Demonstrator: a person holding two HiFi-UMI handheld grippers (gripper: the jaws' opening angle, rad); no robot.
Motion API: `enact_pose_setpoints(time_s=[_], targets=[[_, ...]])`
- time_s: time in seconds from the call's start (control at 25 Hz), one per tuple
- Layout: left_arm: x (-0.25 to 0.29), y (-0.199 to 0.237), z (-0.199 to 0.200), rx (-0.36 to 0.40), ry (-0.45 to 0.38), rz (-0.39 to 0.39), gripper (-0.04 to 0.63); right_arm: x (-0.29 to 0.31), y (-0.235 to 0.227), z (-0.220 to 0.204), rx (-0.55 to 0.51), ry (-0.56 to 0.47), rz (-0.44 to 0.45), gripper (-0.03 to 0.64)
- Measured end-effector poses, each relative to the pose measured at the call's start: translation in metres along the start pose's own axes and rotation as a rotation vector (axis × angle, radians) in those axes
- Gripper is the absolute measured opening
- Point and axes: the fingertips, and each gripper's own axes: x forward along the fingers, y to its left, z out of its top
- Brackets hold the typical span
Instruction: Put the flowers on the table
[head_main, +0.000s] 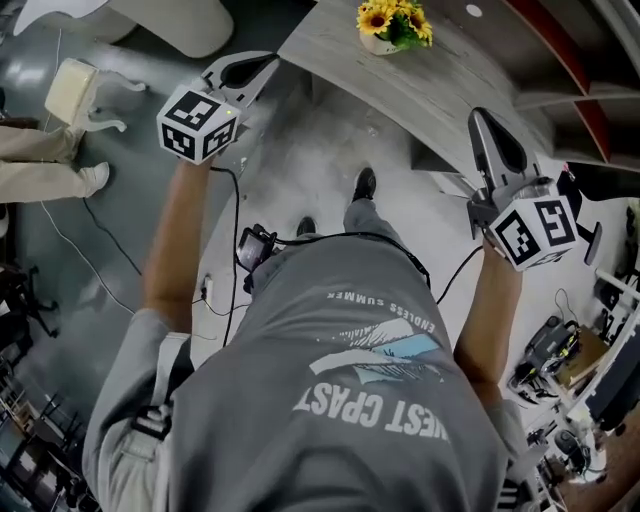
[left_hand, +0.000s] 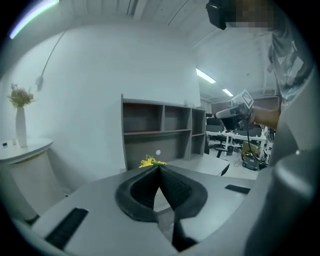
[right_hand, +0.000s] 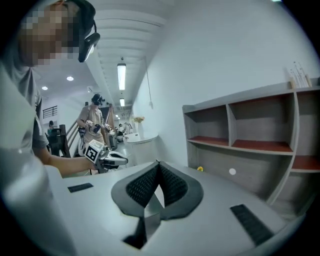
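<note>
Yellow flowers (head_main: 396, 18) in pale pot (head_main: 377, 44) on grey table (head_main: 452, 72), left tongs (head_main: 268, 61) and right tongs (head_main: 482, 122) closed, empty.

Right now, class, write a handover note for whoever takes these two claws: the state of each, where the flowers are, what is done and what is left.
Left claw: shut, nothing in it.
Right claw: shut, nothing in it.
Flowers: a yellow bunch in a pale pot, standing on the grey table ahead of the person. Neither claw touches them.
Done: the flowers are on the table.
Left: nothing that shows. At most, check that the pot stands steady.
</note>
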Motion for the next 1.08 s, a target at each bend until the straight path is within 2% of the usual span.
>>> enact_pose_setpoints(time_s=[0.2, 0.36, 0.44, 0.68, 1.08], targets=[[-0.054, -0.008, 0.039, 0.047, -0.041, 0.012, 0.017, -0.007, 0.03, 0.027, -0.086, -0.04, 0.024, 0.026], [-0.082, -0.024, 0.061, 0.124, -0.079, -0.002, 0.017, -0.012, 0.048, 0.038, -0.112, -0.074, 0.023, 0.026], [-0.094, -0.034, 0.068, 0.138, -0.104, -0.01, 0.017, -0.015, 0.056, 0.039, -0.118, -0.082, 0.021, 0.026], [-0.108, -0.061, 0.072, 0.09, -0.172, -0.064, 0.017, -0.026, 0.065, 0.035, -0.124, -0.094, 0.002, 0.026], [-0.114, -0.089, 0.041, 0.049, -0.127, -0.108, 0.018, -0.047, 0.073, 0.009, -0.089, -0.064, -0.02, 0.026]])
